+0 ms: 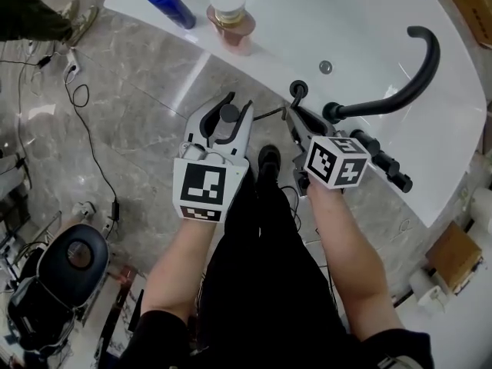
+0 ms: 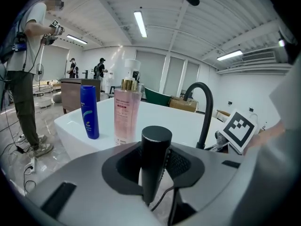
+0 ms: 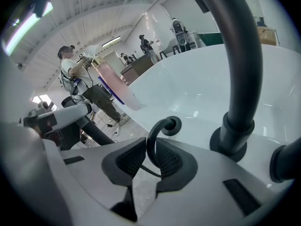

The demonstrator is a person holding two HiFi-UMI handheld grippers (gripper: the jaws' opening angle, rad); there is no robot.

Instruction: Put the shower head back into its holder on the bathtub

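On the far rim of the bathtub (image 1: 361, 44) stand two containers. The blue bottle (image 1: 171, 6) is opaque, so you cannot tell what it holds. The pink bottle (image 1: 231, 23), right of it, is see-through with pink liquid, a gold collar and a white pump. Both carry labels, but the print is too small to read.

Your left gripper (image 1: 237, 103) has its fingers closed on the shower head (image 2: 156, 159), a black cylinder standing upright between the pads. Its lower end is hidden behind the gripper body.

Your right gripper (image 1: 296, 115) pinches the ribbed black hose (image 3: 151, 145) between nearly closed pads. The hose curves up and into the holder (image 1: 298, 91), a black ring on the near tub rim just beyond the jaws. Below the pads, the hose drops out of sight.

Right of the holder rises the curved black faucet (image 1: 419, 75). Its spout end is cut off in the right gripper view.
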